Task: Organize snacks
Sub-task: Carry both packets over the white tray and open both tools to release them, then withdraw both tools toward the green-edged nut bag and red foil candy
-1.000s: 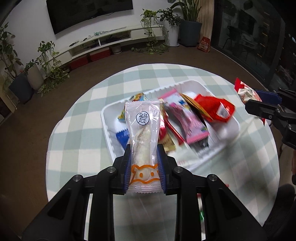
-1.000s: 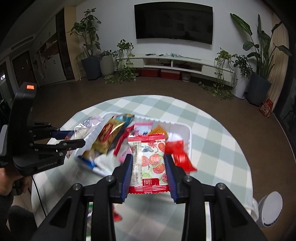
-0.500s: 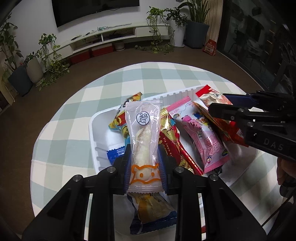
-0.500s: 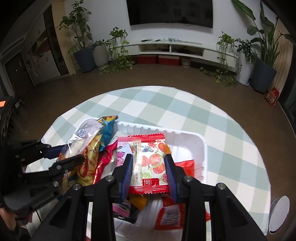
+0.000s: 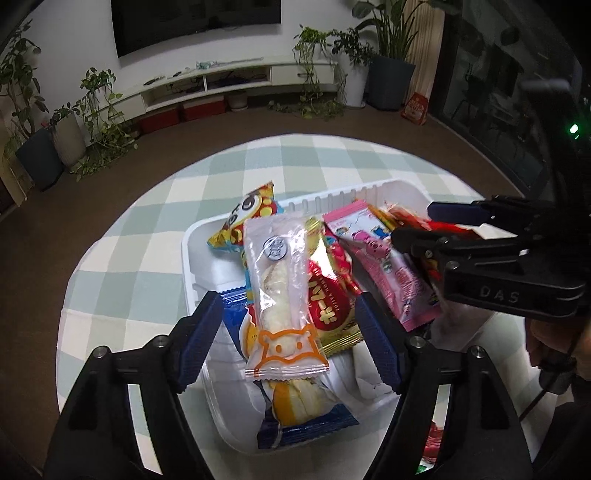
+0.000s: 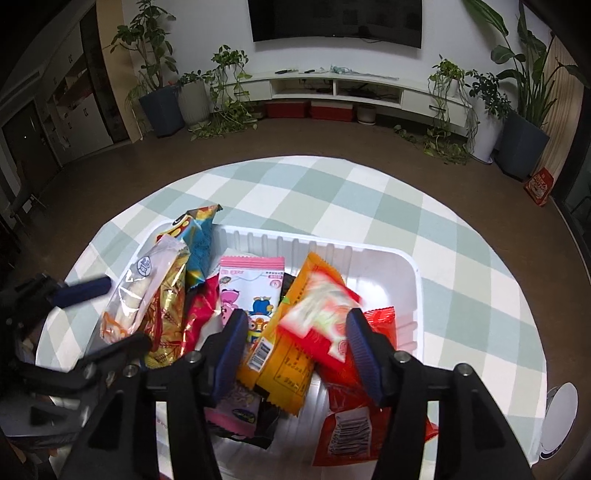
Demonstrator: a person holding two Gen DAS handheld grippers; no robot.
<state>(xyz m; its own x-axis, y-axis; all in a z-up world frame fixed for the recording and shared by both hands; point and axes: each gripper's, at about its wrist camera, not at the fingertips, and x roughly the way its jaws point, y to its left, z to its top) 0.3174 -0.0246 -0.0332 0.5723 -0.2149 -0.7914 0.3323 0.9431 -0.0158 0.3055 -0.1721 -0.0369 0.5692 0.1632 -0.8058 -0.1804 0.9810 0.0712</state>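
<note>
Your left wrist camera looks down close over the near left corner of the tray (image 5: 236, 435), facing the TV wall. Your right wrist camera hangs just as close over the tray's (image 6: 413, 295) near right corner. Both share the tray and the checked table (image 5: 147, 258).

Wall-mounted television (image 6: 336, 18) above a low white console (image 6: 354, 88) — potted plants (image 6: 192, 96) alongside.
</note>
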